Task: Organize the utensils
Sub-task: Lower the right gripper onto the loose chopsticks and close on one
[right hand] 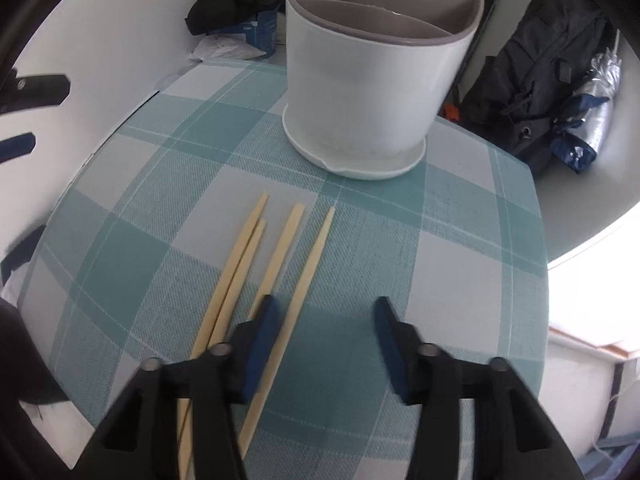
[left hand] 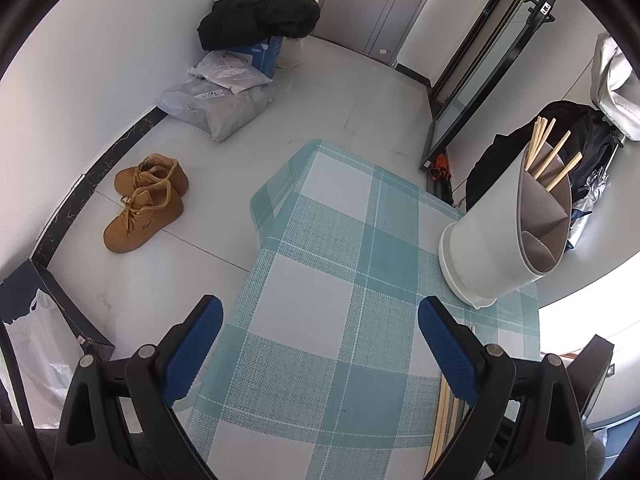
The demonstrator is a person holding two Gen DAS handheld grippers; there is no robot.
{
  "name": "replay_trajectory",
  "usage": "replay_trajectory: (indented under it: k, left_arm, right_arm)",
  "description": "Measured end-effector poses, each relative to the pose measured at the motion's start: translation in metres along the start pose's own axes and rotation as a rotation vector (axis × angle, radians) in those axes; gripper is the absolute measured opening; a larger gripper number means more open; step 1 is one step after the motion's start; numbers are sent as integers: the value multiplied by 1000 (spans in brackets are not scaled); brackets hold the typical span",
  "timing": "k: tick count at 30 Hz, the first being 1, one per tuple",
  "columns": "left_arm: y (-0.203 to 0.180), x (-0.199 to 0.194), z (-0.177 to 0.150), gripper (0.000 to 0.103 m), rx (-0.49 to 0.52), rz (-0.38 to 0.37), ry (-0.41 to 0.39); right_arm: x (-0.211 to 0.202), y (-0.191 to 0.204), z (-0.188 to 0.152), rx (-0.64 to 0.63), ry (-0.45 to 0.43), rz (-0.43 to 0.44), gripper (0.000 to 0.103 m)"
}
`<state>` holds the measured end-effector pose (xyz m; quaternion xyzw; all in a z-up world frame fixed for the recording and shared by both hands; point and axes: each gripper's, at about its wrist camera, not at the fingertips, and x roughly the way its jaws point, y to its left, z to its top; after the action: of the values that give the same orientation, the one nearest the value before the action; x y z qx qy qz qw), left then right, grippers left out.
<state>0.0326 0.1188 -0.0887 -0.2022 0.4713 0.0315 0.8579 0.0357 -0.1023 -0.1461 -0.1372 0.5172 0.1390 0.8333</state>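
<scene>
A pair of tan boots (left hand: pixel 146 200) is seen on the pale floor beside the wall. Grey parcel bags (left hand: pixel 218 96) are piled under a dark jacket (left hand: pixel 260 18). A black backpack (right hand: pixel 536 76) is propped near a glass door (left hand: pixel 480 64).

Four pale chopsticks (right hand: pixel 276 264) lie flat near the upright white holder (right hand: pixel 376 76).

Checked tablecloth (right hand: pixel 460 240) carries white utensil holder (right hand: pixel 372 80) and four chopsticks (right hand: pixel 310 272).

Four chopsticks (right hand: pixel 280 260) on table, one holder (right hand: pixel 376 80) (more chopsticks inside), two shoes (left hand: pixel 146 200).
</scene>
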Motion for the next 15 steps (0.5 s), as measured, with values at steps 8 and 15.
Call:
replay_trajectory:
  k: [8,15]
  left_arm:
    - [7,5,0,96,-36,-13,39]
    - [0,3,-1,96,-20,-9,36]
  right_arm:
    - [-5,-1,-13,-74,55,92,6]
    - [-5,0,-10,-100,81,113,8]
